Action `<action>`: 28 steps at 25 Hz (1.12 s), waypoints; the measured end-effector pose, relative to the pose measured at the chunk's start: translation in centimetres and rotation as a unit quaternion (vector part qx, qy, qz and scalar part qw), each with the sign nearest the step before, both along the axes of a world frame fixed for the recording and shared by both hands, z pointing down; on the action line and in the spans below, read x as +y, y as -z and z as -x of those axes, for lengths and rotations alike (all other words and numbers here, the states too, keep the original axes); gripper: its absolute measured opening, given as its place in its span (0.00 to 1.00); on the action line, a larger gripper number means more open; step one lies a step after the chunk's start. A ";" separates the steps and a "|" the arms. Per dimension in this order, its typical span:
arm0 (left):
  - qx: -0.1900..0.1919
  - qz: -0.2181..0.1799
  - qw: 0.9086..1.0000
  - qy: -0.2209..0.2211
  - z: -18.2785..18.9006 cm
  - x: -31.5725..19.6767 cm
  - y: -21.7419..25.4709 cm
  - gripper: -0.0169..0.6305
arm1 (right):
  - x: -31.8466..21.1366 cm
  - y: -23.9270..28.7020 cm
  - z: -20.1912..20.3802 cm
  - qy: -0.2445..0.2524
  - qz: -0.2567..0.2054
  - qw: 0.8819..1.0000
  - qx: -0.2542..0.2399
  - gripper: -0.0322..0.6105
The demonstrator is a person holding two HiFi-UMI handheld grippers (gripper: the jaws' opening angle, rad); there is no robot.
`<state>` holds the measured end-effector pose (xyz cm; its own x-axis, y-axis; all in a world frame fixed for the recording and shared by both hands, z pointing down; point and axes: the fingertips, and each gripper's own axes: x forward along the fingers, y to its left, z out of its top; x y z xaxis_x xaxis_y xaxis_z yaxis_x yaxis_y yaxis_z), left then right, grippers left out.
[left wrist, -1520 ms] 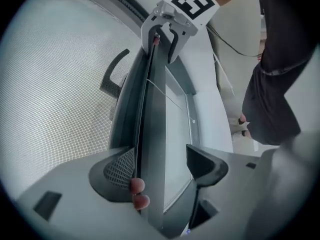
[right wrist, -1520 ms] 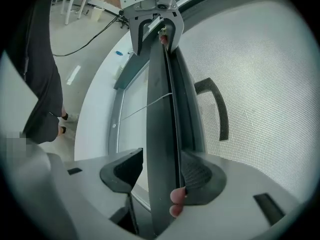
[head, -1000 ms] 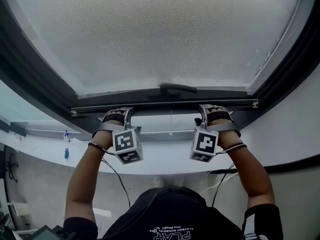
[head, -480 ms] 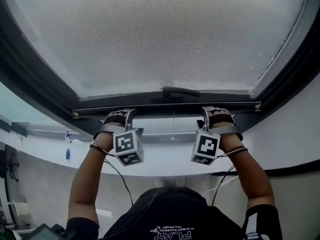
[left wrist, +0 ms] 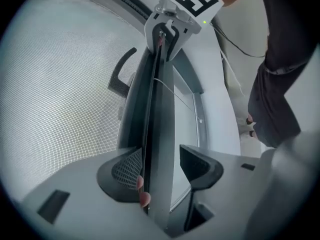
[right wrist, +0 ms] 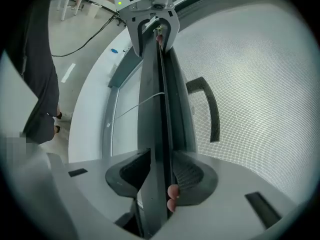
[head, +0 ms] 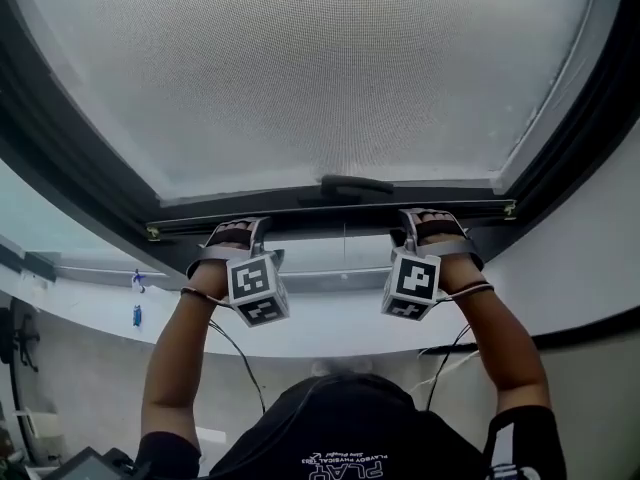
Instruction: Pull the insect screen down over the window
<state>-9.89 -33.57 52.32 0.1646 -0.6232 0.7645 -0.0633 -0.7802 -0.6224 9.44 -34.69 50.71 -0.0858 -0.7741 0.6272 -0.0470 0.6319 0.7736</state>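
The grey mesh insect screen [head: 320, 68] fills the window, and its dark bottom bar [head: 330, 213] carries a black handle [head: 355, 184] at the middle. My left gripper [head: 240, 230] sits on the bar left of the handle and my right gripper [head: 425, 218] right of it. In the left gripper view the bar [left wrist: 157, 109] runs between the jaws of my left gripper [left wrist: 157, 156]. They have just been closing; one pad touches and a thin gap shows at the other. My right gripper [right wrist: 160, 166] has also just been closing and its pads press the bar [right wrist: 155, 109].
A dark window frame [head: 60, 168] surrounds the screen. Below the bar are a strip of glass, a thin cord [head: 345, 243] and a white curved sill [head: 330, 323]. Cables [head: 240, 368] hang from both grippers beside the person's torso.
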 end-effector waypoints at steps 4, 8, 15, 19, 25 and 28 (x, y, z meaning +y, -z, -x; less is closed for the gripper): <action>0.000 -0.002 1.000 0.003 0.0 0.2 0.1 0.40 | 0.1 -0.1 -0.1 0.003 -0.001 1.000 0.002 0.28; 0.012 -0.019 1.000 0.000 -0.1 -0.2 0.0 0.40 | 0.1 -0.1 -0.2 0.003 -0.002 1.000 0.004 0.28; 0.018 -0.032 0.999 -0.011 0.0 0.3 1.4 0.40 | 0.7 0.5 -0.2 -0.002 -0.006 1.000 0.012 0.28; 0.045 -0.062 0.997 -0.005 0.7 0.4 2.6 0.40 | 1.4 2.5 -0.4 -0.020 -0.027 0.999 -0.007 0.28; 0.228 -0.010 0.974 -0.004 -0.2 3.9 5.5 0.40 | 4.3 4.8 2.0 -0.047 -0.021 0.989 -0.137 0.28; 0.285 -0.006 0.959 0.003 0.2 5.2 6.3 0.38 | 5.8 6.1 4.1 -0.056 -0.038 0.974 -0.216 0.27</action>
